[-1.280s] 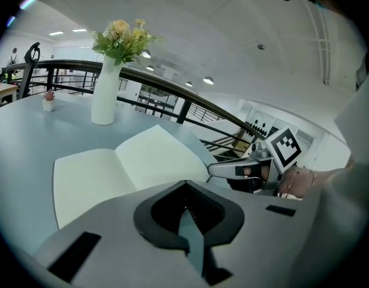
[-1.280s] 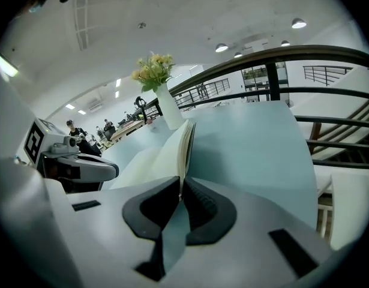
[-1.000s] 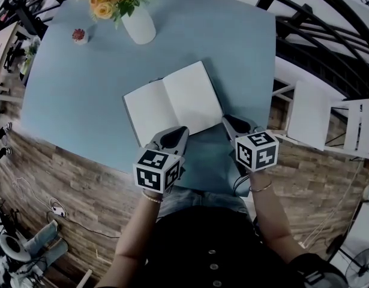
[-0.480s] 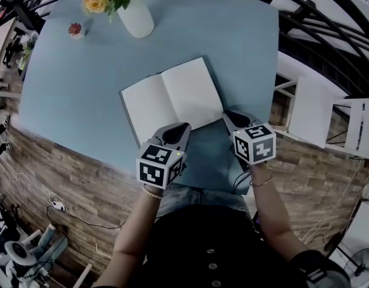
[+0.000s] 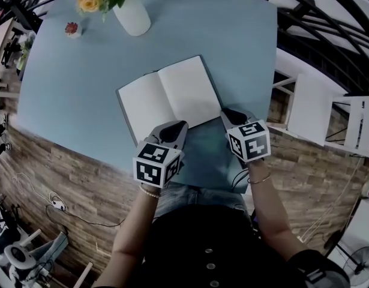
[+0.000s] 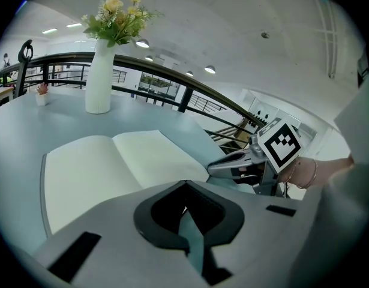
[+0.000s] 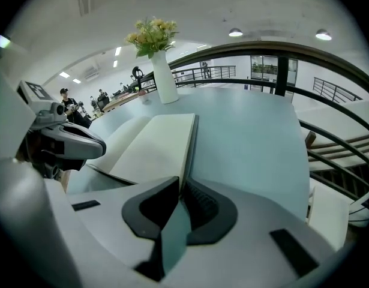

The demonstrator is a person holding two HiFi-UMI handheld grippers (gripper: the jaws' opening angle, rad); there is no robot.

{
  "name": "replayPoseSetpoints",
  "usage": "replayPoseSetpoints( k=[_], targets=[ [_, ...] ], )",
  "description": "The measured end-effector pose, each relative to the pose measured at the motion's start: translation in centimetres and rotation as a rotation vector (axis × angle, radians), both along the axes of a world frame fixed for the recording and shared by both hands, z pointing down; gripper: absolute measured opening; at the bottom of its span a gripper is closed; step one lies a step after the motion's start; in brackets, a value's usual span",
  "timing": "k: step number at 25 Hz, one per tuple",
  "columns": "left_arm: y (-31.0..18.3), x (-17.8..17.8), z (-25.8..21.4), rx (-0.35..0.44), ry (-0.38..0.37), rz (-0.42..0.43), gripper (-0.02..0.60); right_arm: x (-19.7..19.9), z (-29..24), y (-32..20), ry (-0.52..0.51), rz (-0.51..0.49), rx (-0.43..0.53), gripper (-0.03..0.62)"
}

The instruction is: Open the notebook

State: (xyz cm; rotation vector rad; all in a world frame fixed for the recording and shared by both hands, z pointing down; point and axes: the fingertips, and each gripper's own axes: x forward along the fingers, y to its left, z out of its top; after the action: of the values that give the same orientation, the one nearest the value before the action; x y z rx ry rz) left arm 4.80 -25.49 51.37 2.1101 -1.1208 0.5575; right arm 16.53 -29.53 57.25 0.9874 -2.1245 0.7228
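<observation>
No legible text, label, brand or number on anything in view.

Pale blue table top [image 5: 70, 95]: smooth, matt, faint sheen. Open notebook with cream paper pages [image 5: 166, 98]: uncoated matt paper, smooth dark grey cover edge. White slim vase [image 5: 131, 18] at 11 o'clock: smooth, ceramic-looking, low gloss. Left grey plastic gripper [image 5: 182, 125] and right grey plastic gripper [image 5: 224, 112]: matt shells, black ribbed rubbery-looking pads [image 7: 199, 206], matt printed marker cubes. Brown plank floor [image 5: 58, 167] at 8 o'clock: wood grain, rough-looking. White folding chair [image 5: 310, 116] at 3 o'clock: smooth finish. Black railing [image 7: 282, 77] at 1 o'clock: metal-looking, semi-gloss. Black buttoned garment [image 5: 202, 245] at 6 o'clock: matt cloth.
</observation>
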Motion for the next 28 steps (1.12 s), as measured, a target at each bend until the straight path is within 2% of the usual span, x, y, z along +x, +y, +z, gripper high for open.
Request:
replayPoseSetpoints(
  k=[5,9,21,28],
  targets=[
    [0.1,-0.1,-0.2,0.006,0.004,-0.010,0.017,0.5,-0.5,-0.2,0.021,0.039,0.027,0.068],
    [0.5,-0.5,-0.4,-0.002,0.040,-0.041,0.017,0.9,-0.9,-0.6,0.013,0.063,0.049,0.114],
    [1.0,-2.5,-1.8,0.039,0.056,-0.072,0.017,-0.8,-4.5,-0.7,-0.062,0.109,0.139,0.115],
    [1.2,-4.4,-3.1,0.074,0.048,-0.043,0.017,-3.5,-7.1,-0.1,-0.100,0.104,0.191,0.115]
  ],
)
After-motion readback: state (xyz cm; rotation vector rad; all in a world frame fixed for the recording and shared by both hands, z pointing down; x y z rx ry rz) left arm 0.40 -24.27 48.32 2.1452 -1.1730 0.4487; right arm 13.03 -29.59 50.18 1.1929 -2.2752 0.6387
